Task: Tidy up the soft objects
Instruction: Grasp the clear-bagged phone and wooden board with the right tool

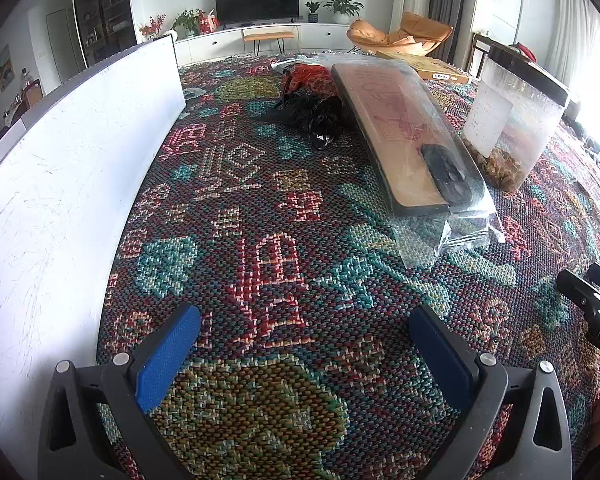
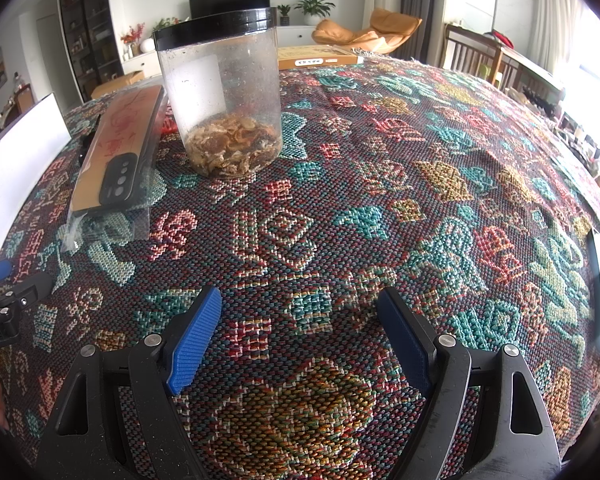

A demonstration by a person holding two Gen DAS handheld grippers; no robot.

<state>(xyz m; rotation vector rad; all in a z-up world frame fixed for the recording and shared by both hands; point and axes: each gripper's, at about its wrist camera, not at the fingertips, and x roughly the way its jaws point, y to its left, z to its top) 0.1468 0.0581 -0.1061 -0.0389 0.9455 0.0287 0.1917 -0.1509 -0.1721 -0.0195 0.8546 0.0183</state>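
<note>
Reaching ahead, the left gripper (image 1: 304, 320) and right gripper (image 2: 300, 308), both wide open and empty, might slip on the phone case's (image 1: 412, 148) shiny bag or bump the jar (image 2: 220, 92).

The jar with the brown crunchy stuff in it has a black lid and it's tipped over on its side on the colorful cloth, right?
Not quite. The jar does have a black lid and brown bits at the bottom, and it sits on the colorful cloth, but it is standing upright, not tipped over. The right wrist view shows this most clearly.
</note>
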